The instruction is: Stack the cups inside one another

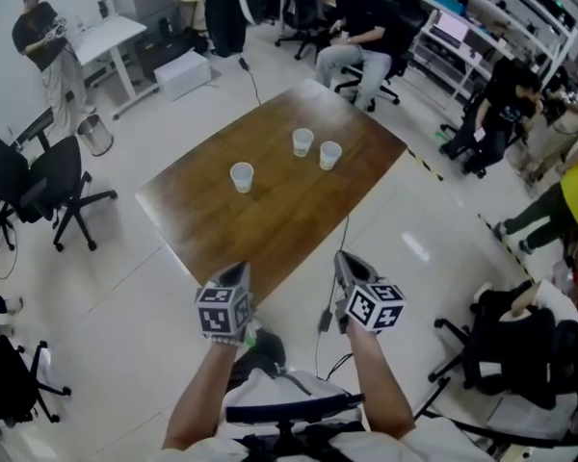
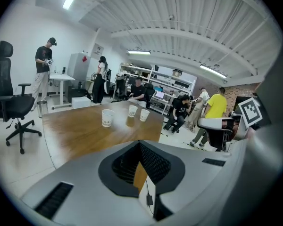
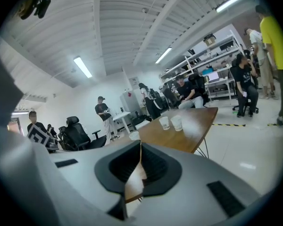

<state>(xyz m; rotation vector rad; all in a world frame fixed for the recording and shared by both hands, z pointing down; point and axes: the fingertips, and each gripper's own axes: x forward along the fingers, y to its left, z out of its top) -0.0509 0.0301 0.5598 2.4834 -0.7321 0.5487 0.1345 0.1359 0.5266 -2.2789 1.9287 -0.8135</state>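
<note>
Three white paper cups stand apart and upright on the brown wooden table (image 1: 270, 215): one at the left (image 1: 242, 176), two close together further back (image 1: 302, 141) (image 1: 329, 155). My left gripper (image 1: 238, 273) and right gripper (image 1: 345, 259) hover side by side off the table's near corner, well short of the cups. Both have their jaws together with nothing between them. The left gripper view shows its jaws (image 2: 139, 143) and the cups (image 2: 107, 117) (image 2: 132, 110) (image 2: 144, 115) far ahead. In the right gripper view, past the jaws (image 3: 140, 144), the paired cups (image 3: 164, 122) (image 3: 177, 122) stand ahead.
A black cable (image 1: 339, 258) hangs from the table's near edge. Black office chairs stand at the left (image 1: 53, 176) and near right (image 1: 506, 345). People sit beyond the table (image 1: 361, 32) and at the right (image 1: 506, 114); one stands at a desk far left (image 1: 40, 38).
</note>
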